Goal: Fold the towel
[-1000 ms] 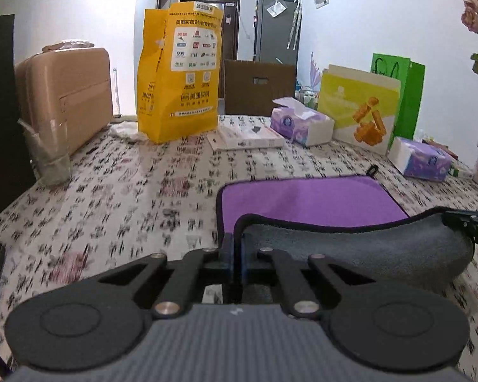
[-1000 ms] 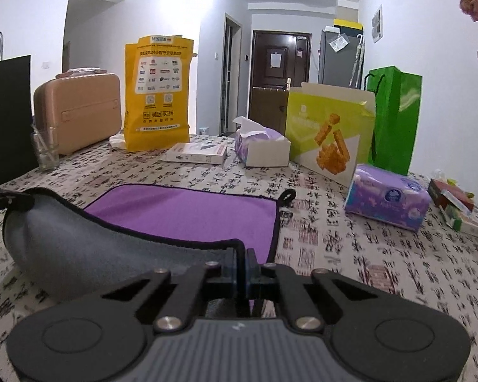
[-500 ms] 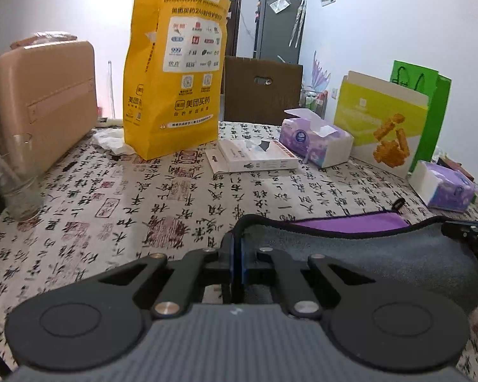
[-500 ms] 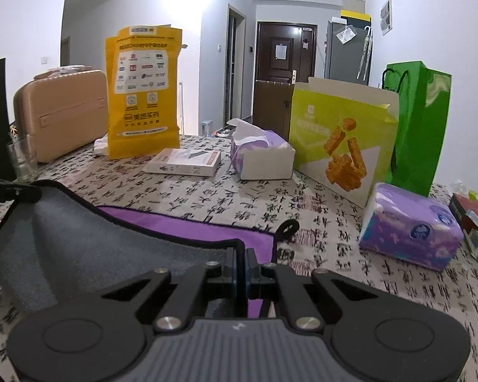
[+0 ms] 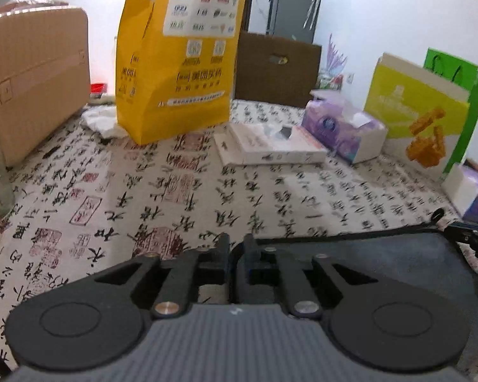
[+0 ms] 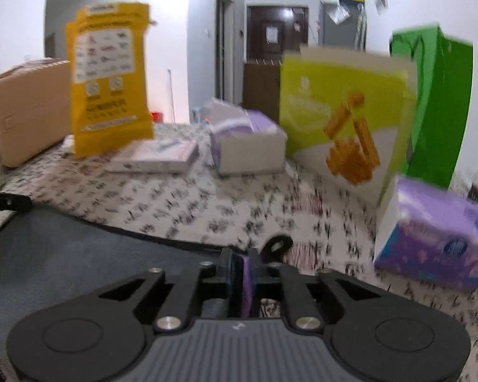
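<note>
Two corners of the towel (image 5: 382, 254) are pinched, one by the left tongs (image 5: 235, 251), one by the right tongs (image 6: 242, 264), so its grey underside is kept stretched flat above the tabletop (image 5: 175, 197) for folding

A towel (image 5: 382, 254) with its grey side facing up, edged in black binding, lies stretched flat and low over a patterned tablecloth. A sliver of its purple side (image 6: 247, 273) shows at one corner, where a small black hanging loop (image 6: 275, 245) sticks out
</note>
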Tool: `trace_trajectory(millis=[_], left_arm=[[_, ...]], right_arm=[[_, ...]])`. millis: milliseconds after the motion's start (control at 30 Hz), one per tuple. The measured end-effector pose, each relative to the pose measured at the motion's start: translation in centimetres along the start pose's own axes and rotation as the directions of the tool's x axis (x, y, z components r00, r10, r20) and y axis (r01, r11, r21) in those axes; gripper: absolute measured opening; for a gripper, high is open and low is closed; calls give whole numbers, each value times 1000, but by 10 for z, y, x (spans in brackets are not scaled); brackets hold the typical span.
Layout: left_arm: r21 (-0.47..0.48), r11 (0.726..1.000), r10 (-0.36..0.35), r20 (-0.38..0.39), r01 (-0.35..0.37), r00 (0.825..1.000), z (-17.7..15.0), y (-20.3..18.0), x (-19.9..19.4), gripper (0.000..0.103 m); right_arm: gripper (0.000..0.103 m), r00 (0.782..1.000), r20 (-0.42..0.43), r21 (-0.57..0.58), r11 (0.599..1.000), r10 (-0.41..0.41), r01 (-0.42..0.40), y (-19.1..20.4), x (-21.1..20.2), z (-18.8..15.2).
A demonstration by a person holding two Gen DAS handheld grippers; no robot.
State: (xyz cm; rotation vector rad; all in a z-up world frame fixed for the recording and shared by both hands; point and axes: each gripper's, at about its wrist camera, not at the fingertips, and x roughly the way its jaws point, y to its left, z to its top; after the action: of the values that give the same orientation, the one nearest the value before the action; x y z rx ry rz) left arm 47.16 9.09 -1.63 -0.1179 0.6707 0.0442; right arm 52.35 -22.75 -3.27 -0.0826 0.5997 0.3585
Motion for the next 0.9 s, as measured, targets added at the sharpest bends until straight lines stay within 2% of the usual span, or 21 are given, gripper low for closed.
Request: trace_trajectory(millis=[33,67,133,167,300,367,400,533,667,900], left_arm=[[-5,1000,-4,-10,4,1000,-1,2,2,42],[-6,1000,-5,-12,5,1000,-2,3,2,49],[8,1000,-4,-7,4,1000,-3,2,0,53],[19,1000,-11,-11,11,1000,-4,2,-1,55],[48,999,-18,-15,18,1000,-4,-4,-9,72],[58,998,-19,-16,20,1000,-5,-6,-16,76],[63,998,-23,-18,24,1000,-5,-7,-19,81],[71,997,-23,-14,24,1000,-10,-10,-37,95],[77,997,-21,-3,21,1000,-16,-12,-58,99],[86,996,-37,17,36,999,-31,-17,-100,102]], right_arm=[[13,1000,-13,11,1000,3,-3,-3,4,-2],[20,1000,-21,21,1000,3,-2,-5,6,-4],[32,1000,-31,46,999,2,-1,-10,7,-7],[34,1000,-30,55,998,0,1,-11,7,-7],[37,1000,-20,55,998,0,1,-13,2,-5],[45,1000,-17,56,998,-1,2,-12,-3,-3],[46,1000,-15,56,998,-1,2,-11,-6,-2],[71,1000,-5,52,999,0,0,-6,-23,0],[83,1000,13,43,999,0,-1,2,-46,-1],[86,999,36,40,999,3,-5,19,-90,-12]])
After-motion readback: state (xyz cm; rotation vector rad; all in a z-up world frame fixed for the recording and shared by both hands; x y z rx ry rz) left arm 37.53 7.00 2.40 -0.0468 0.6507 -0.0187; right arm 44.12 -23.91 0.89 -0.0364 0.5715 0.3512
